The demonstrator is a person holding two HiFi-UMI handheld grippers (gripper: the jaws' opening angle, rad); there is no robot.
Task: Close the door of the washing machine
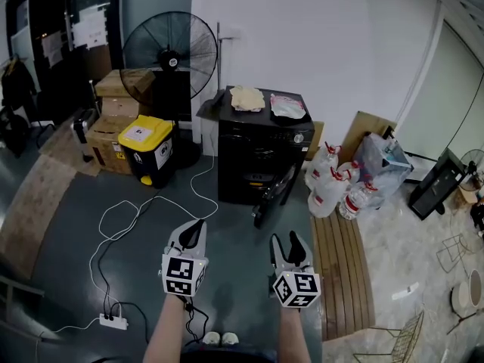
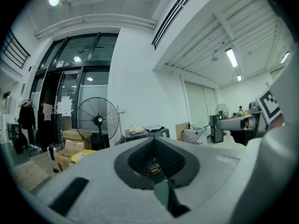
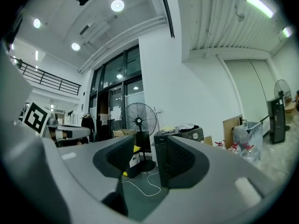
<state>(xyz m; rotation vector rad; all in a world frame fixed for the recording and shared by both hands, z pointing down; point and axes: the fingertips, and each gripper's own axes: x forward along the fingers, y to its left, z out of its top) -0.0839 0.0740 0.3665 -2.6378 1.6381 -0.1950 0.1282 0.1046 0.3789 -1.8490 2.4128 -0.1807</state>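
A black washing machine [image 1: 253, 146] stands against the white wall, and its door [image 1: 274, 195] hangs open toward the front right. A folded cloth [image 1: 247, 98] and a plastic bag [image 1: 286, 106] lie on top of it. Both grippers are held level well short of the machine, over the dark floor. My left gripper [image 1: 198, 228] is shut with nothing in it; in the left gripper view its jaws [image 2: 154, 141] meet in front of the machine [image 2: 145, 133]. My right gripper [image 1: 286, 242] is open and empty, and the machine [image 3: 187, 134] shows beyond its jaws [image 3: 150, 139].
A large floor fan [image 1: 169, 51], cardboard boxes [image 1: 113, 119] and a yellow-lidded bin [image 1: 147, 148] stand left of the machine. Water bottles [image 1: 333, 184] sit to its right. A wooden slat board [image 1: 340, 267] lies on the floor at right. A white cable [image 1: 144, 210] runs to a power strip [image 1: 113, 321].
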